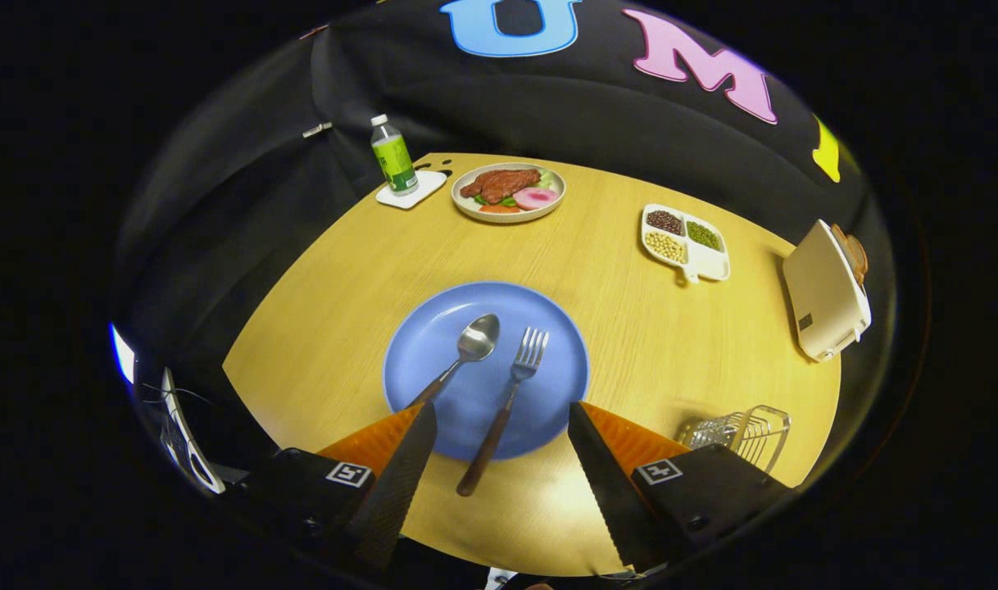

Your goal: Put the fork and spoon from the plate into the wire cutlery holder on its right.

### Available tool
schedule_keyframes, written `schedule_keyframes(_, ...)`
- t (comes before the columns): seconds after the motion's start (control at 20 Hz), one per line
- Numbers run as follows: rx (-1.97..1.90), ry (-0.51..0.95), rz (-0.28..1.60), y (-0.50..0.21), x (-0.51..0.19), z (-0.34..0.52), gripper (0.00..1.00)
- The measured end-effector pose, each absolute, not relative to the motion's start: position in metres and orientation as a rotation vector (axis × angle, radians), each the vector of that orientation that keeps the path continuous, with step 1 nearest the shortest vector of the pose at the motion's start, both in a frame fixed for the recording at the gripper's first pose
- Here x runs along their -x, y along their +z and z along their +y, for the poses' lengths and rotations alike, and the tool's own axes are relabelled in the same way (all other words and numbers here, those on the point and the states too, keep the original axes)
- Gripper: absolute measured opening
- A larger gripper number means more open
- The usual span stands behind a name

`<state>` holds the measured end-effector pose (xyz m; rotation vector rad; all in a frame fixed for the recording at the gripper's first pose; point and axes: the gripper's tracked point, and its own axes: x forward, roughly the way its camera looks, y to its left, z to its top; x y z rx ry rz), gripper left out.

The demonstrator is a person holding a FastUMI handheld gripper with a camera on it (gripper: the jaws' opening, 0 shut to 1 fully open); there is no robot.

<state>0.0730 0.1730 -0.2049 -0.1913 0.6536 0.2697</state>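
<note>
1. The round wooden table (630,328) carries everything; taking the blue plate as the clock centre, the far edge is at twelve.
2. The blue plate (433,352) lies just ahead of the fingers, its near rim between them.
3. A toaster (823,299) stands well off at about two o'clock, with a divided tray of beans (686,242) nearer at one, a plate of food (509,192) at twelve, and a bottle (393,156) on a small white mat at eleven.
4. The wire cutlery holder (745,430) sits at about four o'clock from the plate, partly hidden behind the right finger's body.
5. The gripper (503,410) hangs wide open above the plate's near edge, holding nothing, both fingers clear of the cutlery.
6. The fork (503,410) lies between the fingers, tines toward twelve, its dark handle running past the plate's rim toward six.
7. The spoon (463,356) lies just left of the fork, bowl toward twelve, its handle running down under the left fingertip.
8. Risks, as I judge them: both pieces lie flat and thin, so a closing pinch may skid off the metal; the spoon handle so near the left finger could get nudged or caught with the fork; the half-hidden holder makes a blind drop likely to miss its wires.
</note>
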Motion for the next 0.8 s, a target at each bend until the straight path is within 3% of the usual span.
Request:
schedule_keyframes(0.15, 0.191, 0.266, 0.72, -0.225, -0.081, 0.184, 0.98)
schedule_keyframes(0.3, 0.223, 0.245, 0.761, -0.24, -0.089, 0.183, 0.86)
schedule_keyframes(0.45, 0.223, 0.248, 0.816, -0.257, -0.092, 0.186, 0.84)
schedule_keyframes(0.65, 0.215, 0.209, 0.872, -0.275, -0.097, 0.18, 0.68)
schedule_keyframes(0.8, 0.214, 0.182, 0.905, -0.284, -0.101, 0.176, 0.42)
